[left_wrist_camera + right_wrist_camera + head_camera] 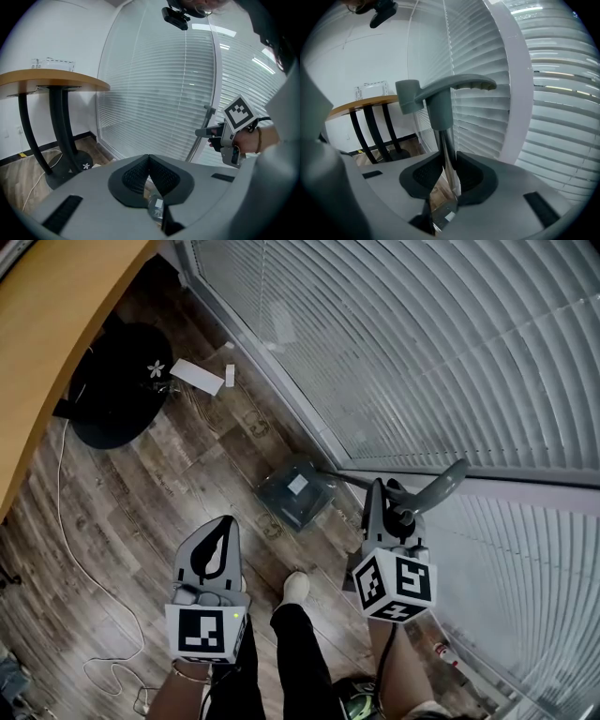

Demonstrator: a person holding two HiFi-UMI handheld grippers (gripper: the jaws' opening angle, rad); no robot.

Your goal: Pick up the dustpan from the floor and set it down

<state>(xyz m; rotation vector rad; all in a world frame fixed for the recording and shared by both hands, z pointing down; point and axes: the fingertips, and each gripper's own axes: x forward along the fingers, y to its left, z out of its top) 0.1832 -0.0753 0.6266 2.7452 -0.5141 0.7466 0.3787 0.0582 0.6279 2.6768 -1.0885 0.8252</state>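
Observation:
The grey dustpan rests flat on the wooden floor by the glass wall. Its long pole rises to a curved grey handle. My right gripper is shut on that pole just below the handle; in the right gripper view the pole runs between both pads at the gripper, and the pan shows beneath. My left gripper hovers left of the pan, its tips together with nothing held. The right gripper also shows in the left gripper view.
A wooden-topped table on a black round base stands at the left, with a white cable and a white paper on the floor. Glass walls with blinds close the right side. The person's shoe is between the grippers.

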